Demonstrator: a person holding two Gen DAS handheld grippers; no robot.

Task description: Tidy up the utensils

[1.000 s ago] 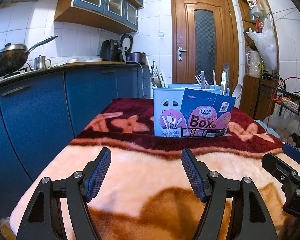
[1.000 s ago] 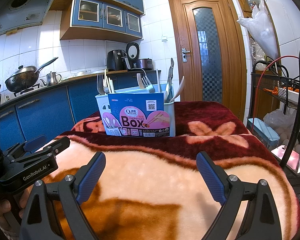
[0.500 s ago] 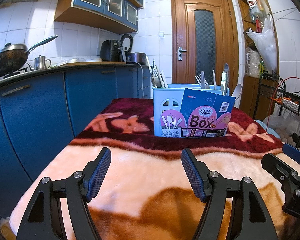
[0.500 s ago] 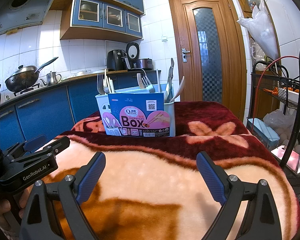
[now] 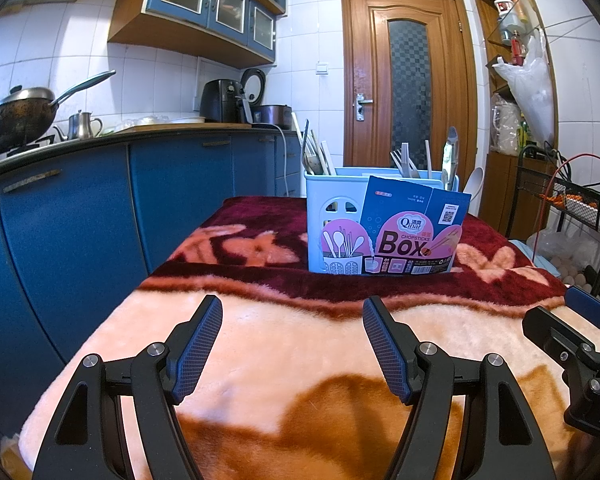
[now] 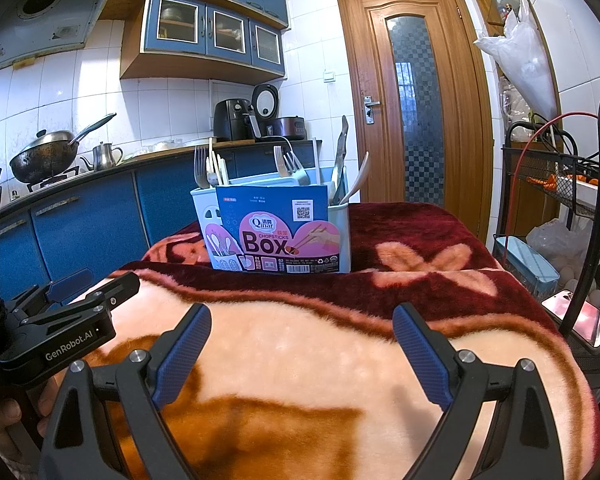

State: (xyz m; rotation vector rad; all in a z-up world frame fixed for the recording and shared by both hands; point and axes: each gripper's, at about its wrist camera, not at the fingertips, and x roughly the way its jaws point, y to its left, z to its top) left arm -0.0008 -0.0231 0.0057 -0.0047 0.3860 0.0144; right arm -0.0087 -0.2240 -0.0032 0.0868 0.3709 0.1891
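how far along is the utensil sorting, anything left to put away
Looks done or nearly so: forks, spoons and other utensils stand upright in the blue chopsticks box, and no loose utensils show on the blanket. In hand: nothing; the left gripper and right gripper are both open. Nothing visibly left.

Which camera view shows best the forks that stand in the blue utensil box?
The right wrist view shows the forks best: their tines stand clear above the utensil box, at its left and middle. In the left wrist view, only one fork shows plainly, small above the rim, among other handles.
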